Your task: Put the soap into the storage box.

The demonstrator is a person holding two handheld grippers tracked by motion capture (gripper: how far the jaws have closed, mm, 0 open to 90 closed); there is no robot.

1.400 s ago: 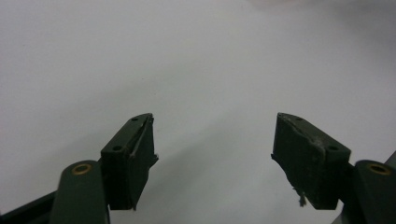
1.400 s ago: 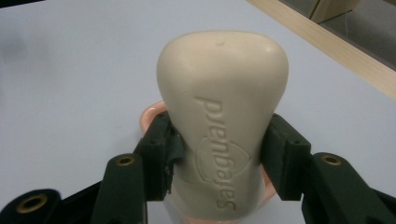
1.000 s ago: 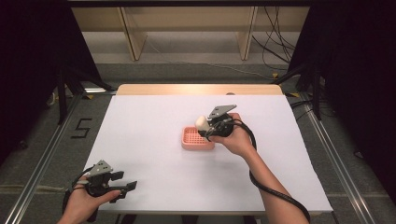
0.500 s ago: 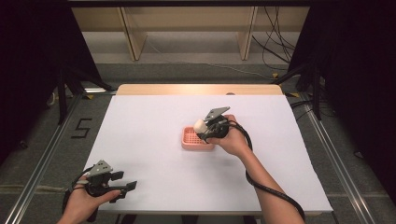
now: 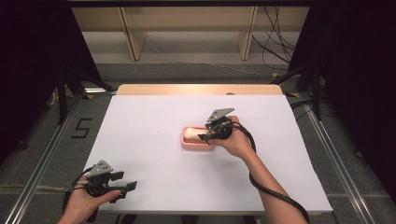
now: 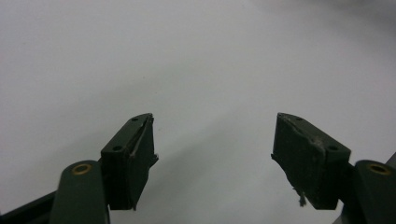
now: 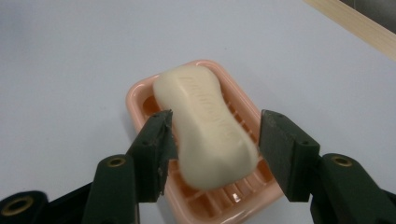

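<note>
Right gripper [image 7: 212,154] just opening, straddling soap [image 7: 205,126]

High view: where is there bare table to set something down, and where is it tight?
The white table is bare left of the pink soap dish, out to the left gripper at the near left corner. It is also bare behind the dish up to the wooden strip, and along the right side. It is tight only at the dish, where the soap lies between the right gripper's just-opened jaws.

A white table cover [image 5: 154,135] spreads under both grippers; beyond the right gripper lie a wooden table edge [image 5: 196,89], floor cables [image 5: 271,51].
</note>
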